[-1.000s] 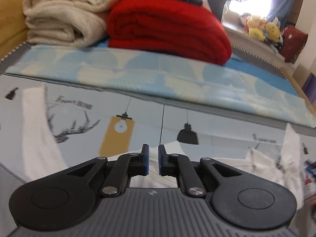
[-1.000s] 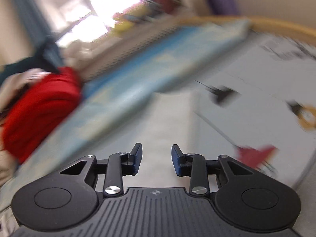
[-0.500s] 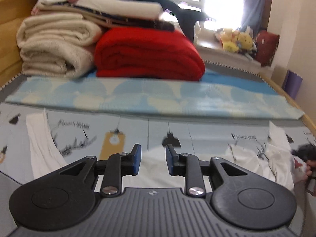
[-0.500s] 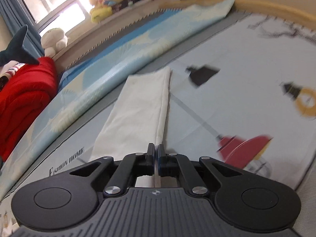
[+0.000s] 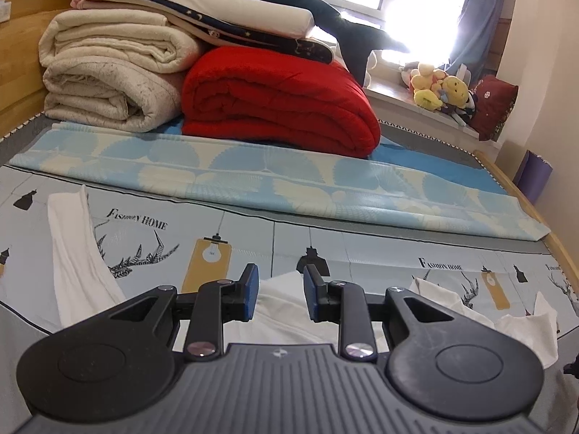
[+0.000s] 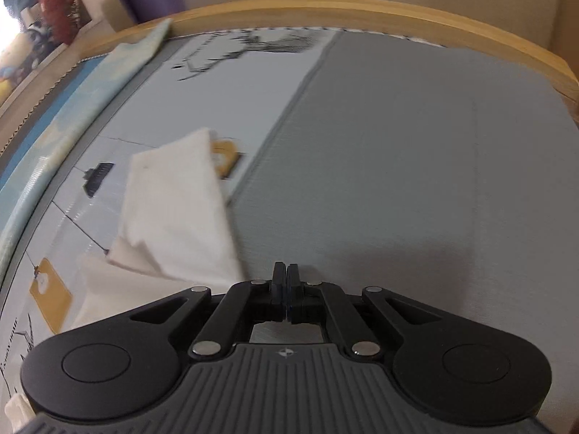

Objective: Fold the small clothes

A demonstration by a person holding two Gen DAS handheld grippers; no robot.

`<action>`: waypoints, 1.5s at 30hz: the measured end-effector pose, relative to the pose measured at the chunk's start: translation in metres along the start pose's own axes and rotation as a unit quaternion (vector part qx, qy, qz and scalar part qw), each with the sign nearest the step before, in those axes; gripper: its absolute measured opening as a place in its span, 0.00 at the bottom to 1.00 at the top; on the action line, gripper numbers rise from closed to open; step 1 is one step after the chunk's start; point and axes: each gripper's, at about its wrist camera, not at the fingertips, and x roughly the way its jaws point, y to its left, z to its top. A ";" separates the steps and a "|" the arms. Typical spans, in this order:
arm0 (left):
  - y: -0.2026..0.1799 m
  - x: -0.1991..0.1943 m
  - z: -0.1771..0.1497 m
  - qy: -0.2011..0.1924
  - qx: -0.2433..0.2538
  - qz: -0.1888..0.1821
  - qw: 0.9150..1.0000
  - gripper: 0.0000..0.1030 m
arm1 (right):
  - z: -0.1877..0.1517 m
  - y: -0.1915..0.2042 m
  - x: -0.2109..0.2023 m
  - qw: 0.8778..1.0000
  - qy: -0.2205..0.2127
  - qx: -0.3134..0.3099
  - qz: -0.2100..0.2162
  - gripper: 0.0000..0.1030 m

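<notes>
White garment (image 5: pixel 286 311) lies on the printed mat (image 5: pixel 362 249), near its front edge, spread wide: one long strip (image 5: pixel 72 253) runs toward the mat's left edge, a crumpled part (image 5: pixel 506 322) sits toward the right edge. Its middle shows in the gap of the left gripper (image 5: pixel 279 291), below and just past the blue pads (image 5: pixel 251 291); fingers spread well apart, nothing between them, not touching cloth as far as visible.

Right wrist view: a folded flap of the same white garment (image 6: pixel 173 213) (blurred) lies left of the right gripper (image 6: pixel 286 282), over the seam between the printed mat (image 6: pixel 231 83) and the grey sheet (image 6: pixel 398 162). Right fingers pressed together, tips meeting. Cloth edge ends just beside the left finger; whether any fabric is pinched there, cannot tell.

Outward: a light blue leaf-print sheet (image 5: pixel 275 177) is folded along the mat's far edge. Behind it a red blanket (image 5: pixel 278 101) and cream blankets (image 5: pixel 112 72), stacked with more bedding on top. Wooden bed rim (image 6: pixel 325 9) curves round the far edge in the right view. Plush toys (image 5: pixel 439 88) on the window sill (far right corner).
</notes>
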 end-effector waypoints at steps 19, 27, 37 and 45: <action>-0.038 0.026 -0.031 0.033 0.068 0.003 0.997 0.30 | 0.063 0.004 0.091 0.981 -0.018 -0.007 0.192 0.24; -0.044 0.034 -0.030 0.036 0.080 -0.001 0.996 0.30 | 0.077 0.026 0.107 0.978 -0.040 -0.035 0.203 0.18; -0.058 0.027 -0.023 0.015 0.095 -0.018 0.995 0.30 | 0.093 -0.064 0.079 0.984 -0.116 0.125 0.052 0.04; -0.059 0.025 -0.030 0.021 0.104 -0.016 0.994 0.31 | 0.092 -0.087 0.089 0.970 -0.112 0.174 0.127 0.12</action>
